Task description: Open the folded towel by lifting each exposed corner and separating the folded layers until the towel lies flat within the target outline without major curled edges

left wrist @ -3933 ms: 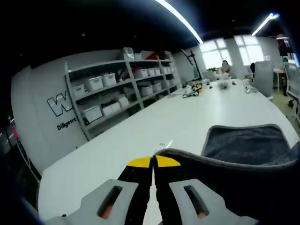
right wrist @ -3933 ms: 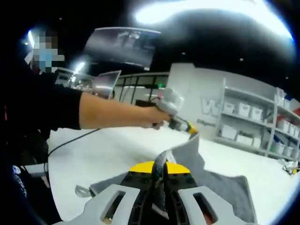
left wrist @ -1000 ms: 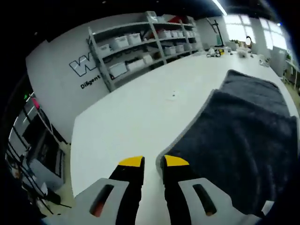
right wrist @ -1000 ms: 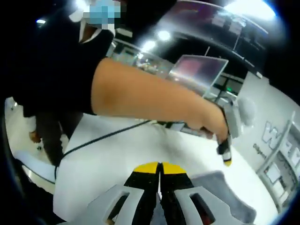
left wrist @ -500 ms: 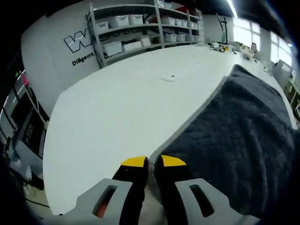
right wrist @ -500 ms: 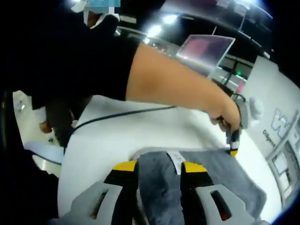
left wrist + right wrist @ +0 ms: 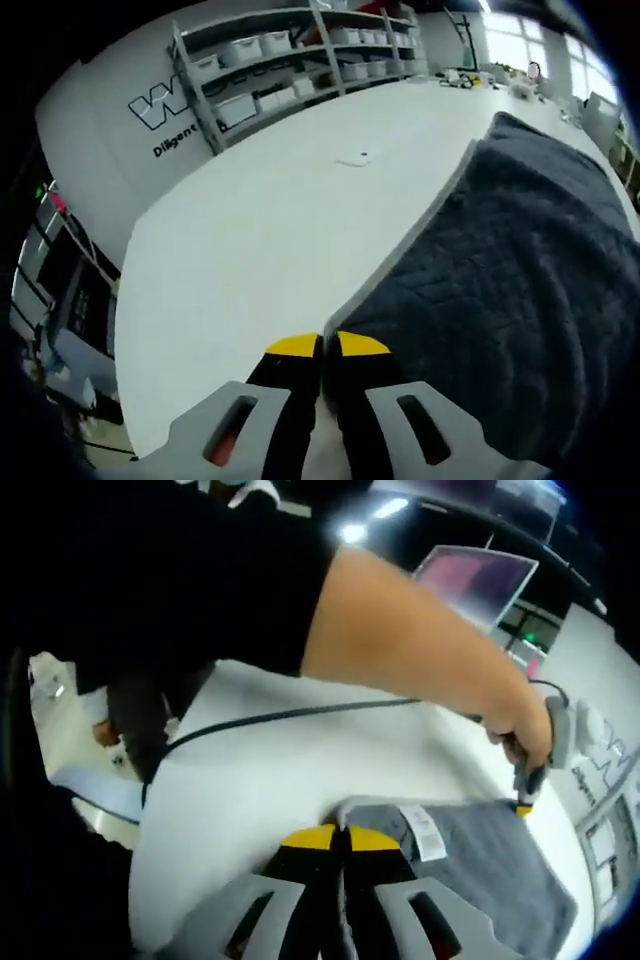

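The dark grey towel (image 7: 520,260) lies spread on the white table (image 7: 260,230) at the right of the left gripper view, its pale edge running away from me. My left gripper (image 7: 322,346) is shut at the towel's near corner, pinching the edge. In the right gripper view the towel (image 7: 490,870) shows a white label (image 7: 425,832). My right gripper (image 7: 340,833) is shut on another corner there. The left gripper (image 7: 522,805), held in a person's hand, touches the far corner.
Shelves with white bins (image 7: 270,70) line the wall beyond the table. A small object (image 7: 355,158) lies on the table ahead. A black cable (image 7: 280,716) crosses the table, the person's arm (image 7: 420,650) reaches over it, and a screen (image 7: 480,580) stands behind.
The towel, held up 3.9 s ago, now lies on the table. My right jaws, open around the corner half a second ago, have shut on it. The left jaws have also shut.
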{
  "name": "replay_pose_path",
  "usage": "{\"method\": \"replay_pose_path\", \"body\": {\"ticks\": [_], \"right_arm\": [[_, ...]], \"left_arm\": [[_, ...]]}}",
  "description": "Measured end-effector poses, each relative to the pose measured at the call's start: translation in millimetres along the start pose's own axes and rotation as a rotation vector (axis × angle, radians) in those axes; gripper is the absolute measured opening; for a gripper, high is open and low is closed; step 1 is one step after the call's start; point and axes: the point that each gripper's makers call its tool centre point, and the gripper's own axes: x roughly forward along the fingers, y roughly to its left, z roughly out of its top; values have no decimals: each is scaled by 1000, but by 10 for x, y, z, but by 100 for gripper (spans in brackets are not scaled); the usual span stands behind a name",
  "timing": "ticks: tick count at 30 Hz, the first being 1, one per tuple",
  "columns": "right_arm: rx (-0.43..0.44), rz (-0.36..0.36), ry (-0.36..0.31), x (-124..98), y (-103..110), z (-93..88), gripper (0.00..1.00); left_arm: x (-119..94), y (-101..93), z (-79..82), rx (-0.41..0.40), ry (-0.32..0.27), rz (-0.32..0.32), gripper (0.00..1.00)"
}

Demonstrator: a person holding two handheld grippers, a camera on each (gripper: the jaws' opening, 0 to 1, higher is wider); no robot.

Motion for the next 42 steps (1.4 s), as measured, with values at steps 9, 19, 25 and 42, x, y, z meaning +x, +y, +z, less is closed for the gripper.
{"method": "replay_pose_path", "body": {"ticks": [9, 19, 25, 42], "right_arm": [[-25, -16, -29, 59, -68, 233, 0], [-100, 5, -68, 202, 103, 604, 0], [-136, 25, -93, 401, 237, 828, 0], [-194, -16, -109, 784, 246, 995, 0]], "left_arm": [[-112, 266, -3, 49, 32, 63, 2], [-362, 586, -318, 262, 203, 212, 2], [-512, 788, -483, 407, 333, 288, 2], [-620, 1152, -649, 630, 491, 421, 2]]}}
